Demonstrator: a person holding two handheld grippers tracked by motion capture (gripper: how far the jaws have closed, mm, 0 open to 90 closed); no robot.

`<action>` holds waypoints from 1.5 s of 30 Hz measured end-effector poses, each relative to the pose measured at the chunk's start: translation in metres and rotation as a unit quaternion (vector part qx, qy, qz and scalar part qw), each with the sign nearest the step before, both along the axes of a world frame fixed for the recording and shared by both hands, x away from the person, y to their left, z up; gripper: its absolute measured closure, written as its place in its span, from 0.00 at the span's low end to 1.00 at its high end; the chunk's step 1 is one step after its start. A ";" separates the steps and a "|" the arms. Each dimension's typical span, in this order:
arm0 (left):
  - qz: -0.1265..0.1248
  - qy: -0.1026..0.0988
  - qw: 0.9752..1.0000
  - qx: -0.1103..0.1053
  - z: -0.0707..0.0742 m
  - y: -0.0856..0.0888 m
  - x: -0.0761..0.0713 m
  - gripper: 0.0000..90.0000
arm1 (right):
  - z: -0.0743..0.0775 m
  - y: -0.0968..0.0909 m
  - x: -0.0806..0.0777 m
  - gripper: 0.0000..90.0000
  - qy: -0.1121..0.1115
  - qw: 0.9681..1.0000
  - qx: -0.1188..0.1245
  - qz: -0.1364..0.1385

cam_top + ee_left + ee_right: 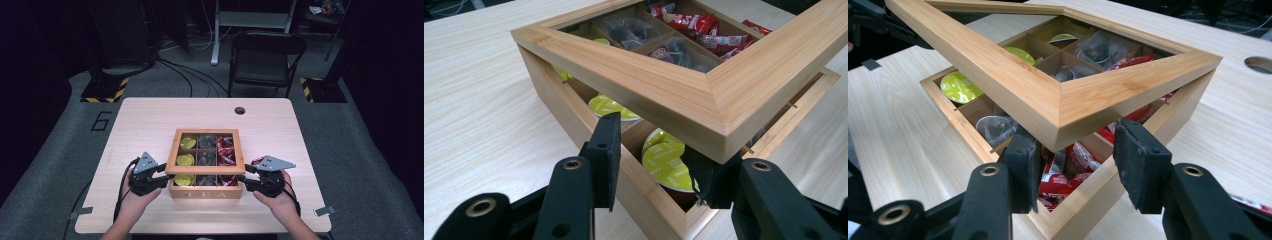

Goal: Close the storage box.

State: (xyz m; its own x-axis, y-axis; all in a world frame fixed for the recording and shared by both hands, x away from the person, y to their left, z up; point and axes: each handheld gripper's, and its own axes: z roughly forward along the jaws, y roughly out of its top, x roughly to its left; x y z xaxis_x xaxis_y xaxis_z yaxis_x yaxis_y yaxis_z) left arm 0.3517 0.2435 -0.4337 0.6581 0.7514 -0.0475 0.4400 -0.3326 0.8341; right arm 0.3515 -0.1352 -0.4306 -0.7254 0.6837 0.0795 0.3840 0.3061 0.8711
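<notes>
Bright, even overhead light on the table [150,120], surroundings falling to near black, soft low-resolution high view, sharper gripper views, near jaws slightly blurred, faint soft shadows under the lid [684,95]

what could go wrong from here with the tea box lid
The lid is raised at its front, each hand-held gripper at a front corner: left and right. These corner holds look slight, so it might slip and drop onto the box. Uneven lifting could twist it.

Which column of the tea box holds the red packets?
The right-hand column in the high view, nearest the right gripper: red packets fill it. The left column holds green pods, the middle one grey sachets.
</notes>
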 end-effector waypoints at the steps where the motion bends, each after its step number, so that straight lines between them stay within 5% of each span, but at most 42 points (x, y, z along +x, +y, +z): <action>1: 0.000 0.000 1.000 0.000 0.000 0.000 0.000 0.65 | -0.001 0.000 0.000 0.60 0.004 1.000 0.003 0.001; 29: -0.022 0.005 1.000 -0.011 -0.008 -0.001 -0.015 0.59 | -0.012 0.006 -0.008 0.63 0.009 1.000 -0.016 -0.003; 45: -0.022 0.019 1.000 0.003 -0.016 -0.003 -0.019 0.60 | -0.021 0.007 -0.013 0.61 0.015 0.999 -0.030 -0.001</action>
State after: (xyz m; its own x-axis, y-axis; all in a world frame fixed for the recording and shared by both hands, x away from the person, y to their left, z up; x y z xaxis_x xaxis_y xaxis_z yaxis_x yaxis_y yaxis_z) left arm 0.3331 0.2409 -0.4495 0.6878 0.7227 -0.0688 0.4559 -0.3562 0.8157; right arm 0.3385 -0.1281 -0.4520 -0.7225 0.6889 0.0591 0.4099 0.3578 0.8390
